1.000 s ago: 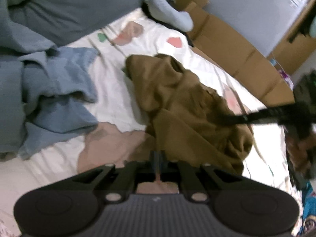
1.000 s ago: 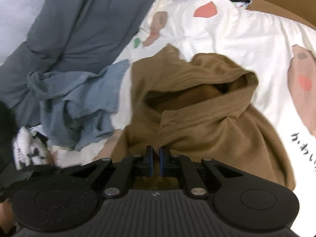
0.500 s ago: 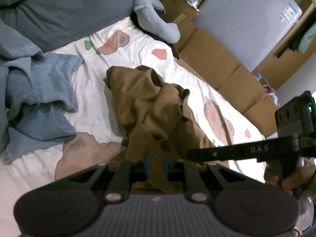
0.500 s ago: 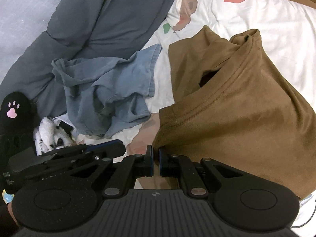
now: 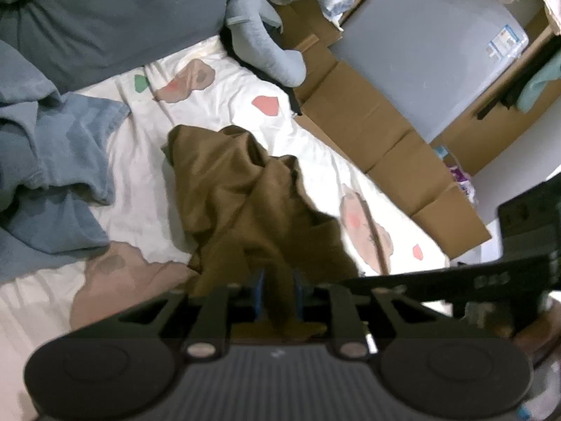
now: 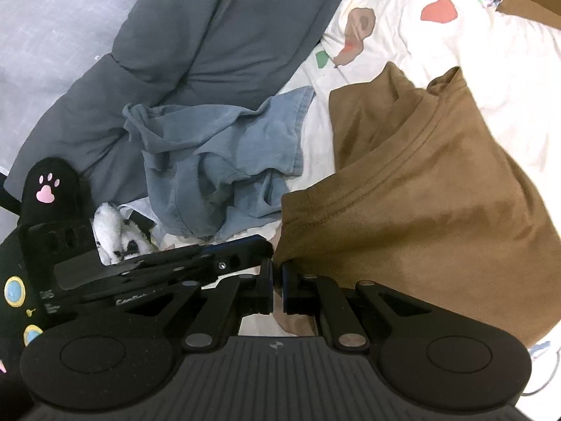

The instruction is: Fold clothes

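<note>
A brown garment (image 5: 245,203) hangs bunched from my left gripper (image 5: 277,293), which is shut on a thick fold of it between the blue pads. Its far end still rests on the white bedsheet (image 5: 140,161). In the right wrist view the same brown garment (image 6: 438,193) spreads out to the right. My right gripper (image 6: 277,280) is shut on the corner of its hem. The left gripper (image 6: 210,259) lies just left of the right one, and the right gripper (image 5: 455,282) shows as a dark bar at the right of the left wrist view.
A crumpled blue garment (image 6: 224,154) lies left of the brown one, against a grey duvet (image 6: 210,35). A black paw-print slipper (image 6: 45,182) and a white plush (image 6: 115,235) sit at the near left. Cardboard boxes (image 5: 368,119) line the bed's far side.
Both grippers have risen and pulled back with the brown garment, drawing it up off the bed into a hanging drape. The two grippers have come closer together.
</note>
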Available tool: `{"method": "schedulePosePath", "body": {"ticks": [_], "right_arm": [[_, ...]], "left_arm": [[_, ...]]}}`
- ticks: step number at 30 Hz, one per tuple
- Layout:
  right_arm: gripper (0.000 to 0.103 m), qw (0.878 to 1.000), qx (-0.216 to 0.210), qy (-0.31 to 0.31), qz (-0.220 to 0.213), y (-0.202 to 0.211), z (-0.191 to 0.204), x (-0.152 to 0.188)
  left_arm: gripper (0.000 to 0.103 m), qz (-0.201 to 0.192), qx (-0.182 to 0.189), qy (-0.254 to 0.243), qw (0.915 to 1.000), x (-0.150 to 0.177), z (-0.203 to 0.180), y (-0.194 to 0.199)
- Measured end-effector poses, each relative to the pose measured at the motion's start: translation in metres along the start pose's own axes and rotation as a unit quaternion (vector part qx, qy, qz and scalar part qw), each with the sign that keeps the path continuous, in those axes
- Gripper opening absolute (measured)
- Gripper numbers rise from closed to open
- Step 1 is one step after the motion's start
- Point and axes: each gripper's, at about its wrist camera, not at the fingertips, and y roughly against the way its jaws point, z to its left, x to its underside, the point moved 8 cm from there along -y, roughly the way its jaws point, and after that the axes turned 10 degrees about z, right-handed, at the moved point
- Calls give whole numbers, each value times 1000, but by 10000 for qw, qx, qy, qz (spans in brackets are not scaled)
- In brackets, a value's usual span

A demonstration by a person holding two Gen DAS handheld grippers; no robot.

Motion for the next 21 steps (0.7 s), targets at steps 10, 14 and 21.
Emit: {"method": "schedulePosePath", "body": {"ticks": [10,14,21], "right_arm": [[2,9968,754,169,218,61,-34,2],[2,9944,1039,54,173,82,-53,2],[2,9871,1591,-131,136,122,-89,7]], "left_arm": [[68,110,-123,113,9998,-4,8,-40],[68,235,89,34,9997,0,-6,-54],[68,435,501,-111,9977,9,-33,-77]]}}
